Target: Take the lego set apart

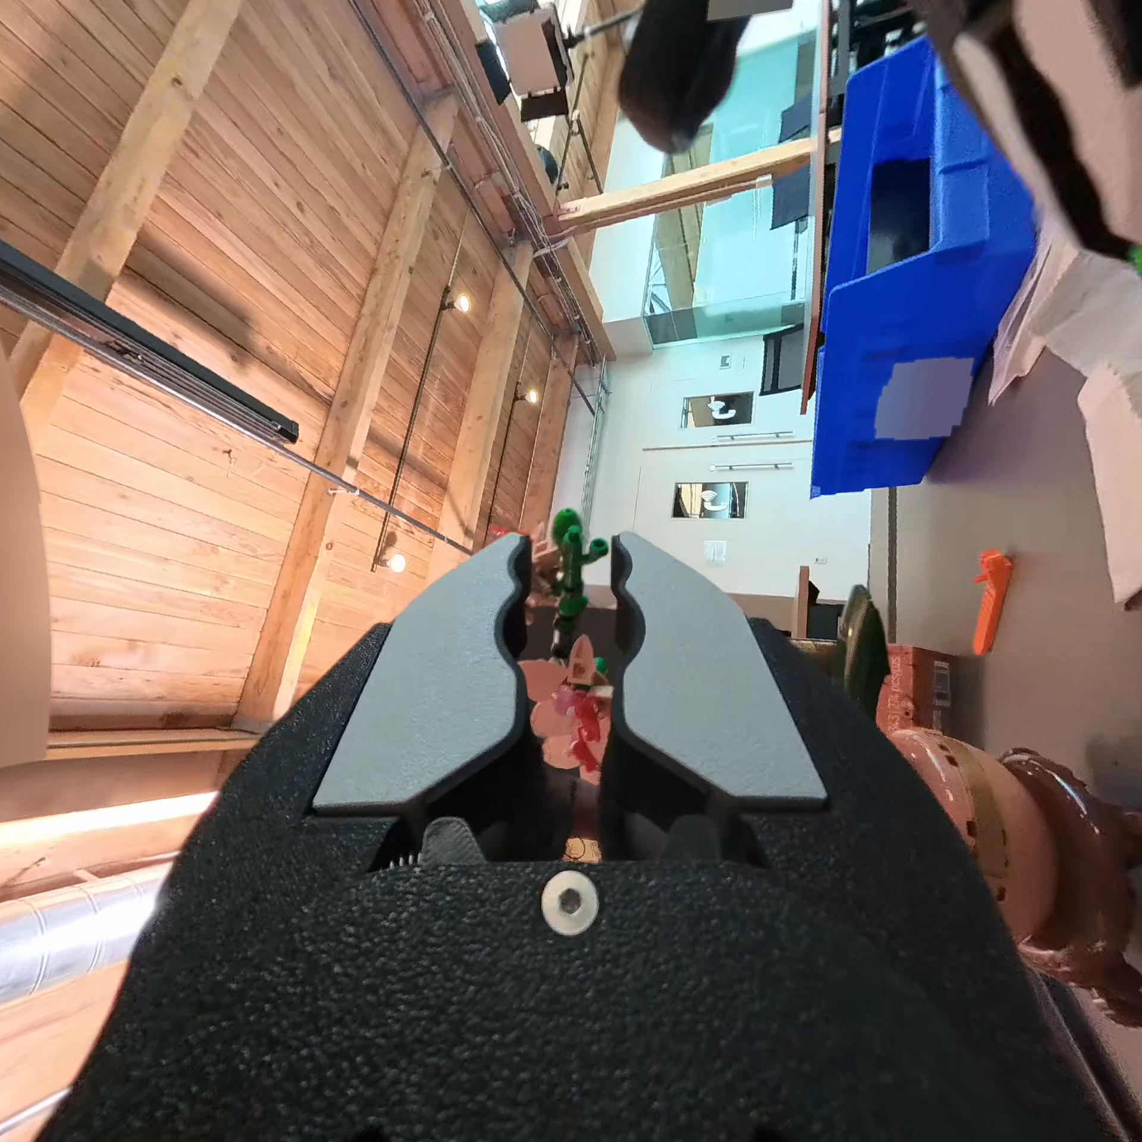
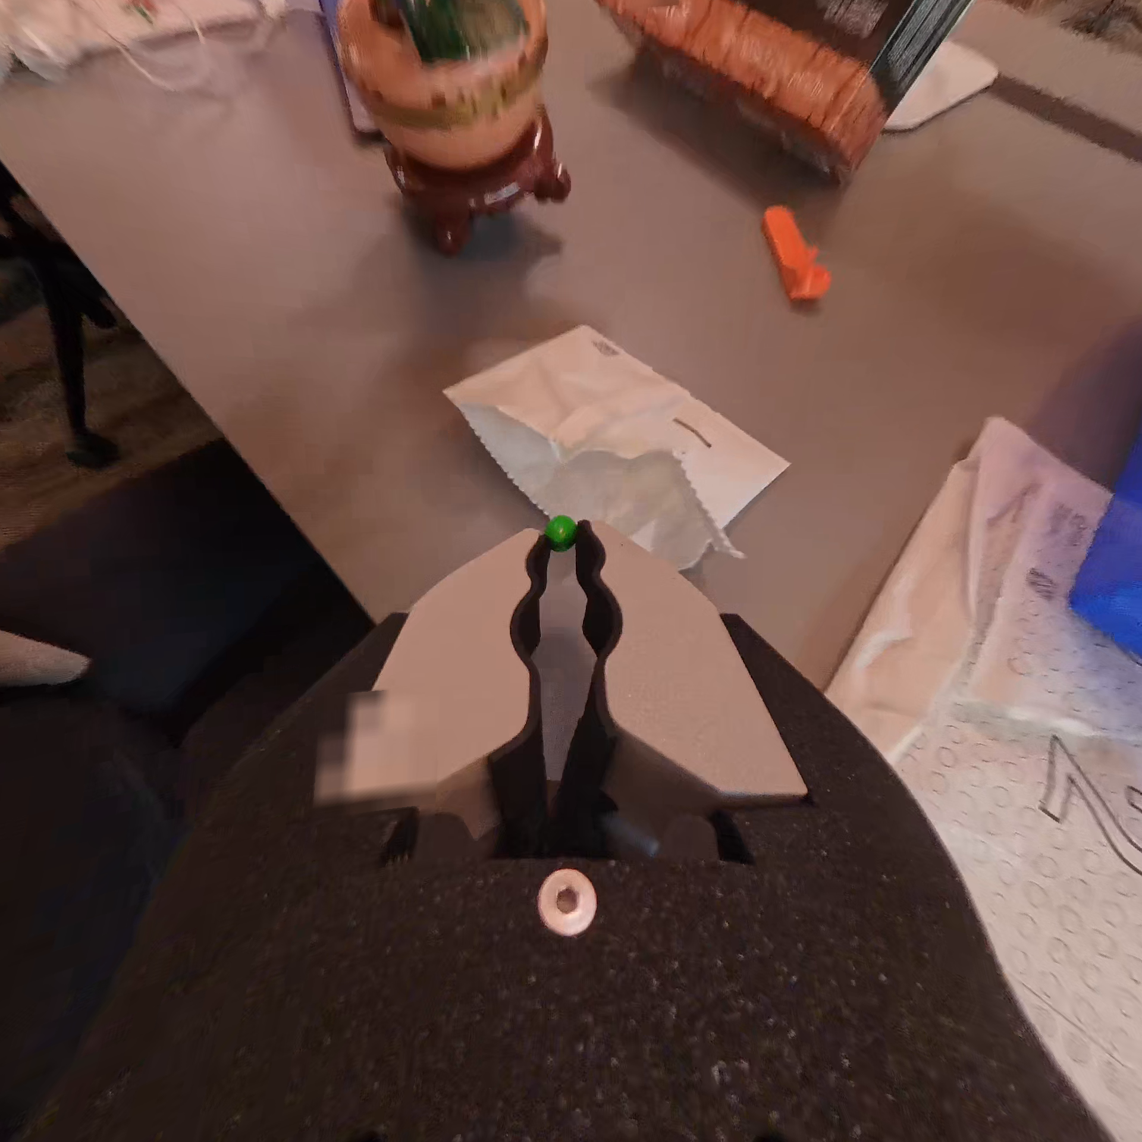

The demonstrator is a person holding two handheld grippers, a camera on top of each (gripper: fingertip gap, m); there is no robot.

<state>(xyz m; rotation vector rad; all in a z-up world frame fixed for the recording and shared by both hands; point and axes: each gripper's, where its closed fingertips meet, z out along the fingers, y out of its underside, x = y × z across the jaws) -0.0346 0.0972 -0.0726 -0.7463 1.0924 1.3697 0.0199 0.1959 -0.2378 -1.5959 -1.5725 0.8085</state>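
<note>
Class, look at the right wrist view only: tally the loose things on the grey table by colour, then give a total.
Orange: 1, the tool
White: 1, the torn packet
Blue: 1, the bin
Total: 3

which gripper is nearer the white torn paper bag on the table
Right. The right gripper, pinching a small green piece, hovers just short of the torn white bag. The left gripper is raised, holding the lego plant, with no bag in its view.
</note>
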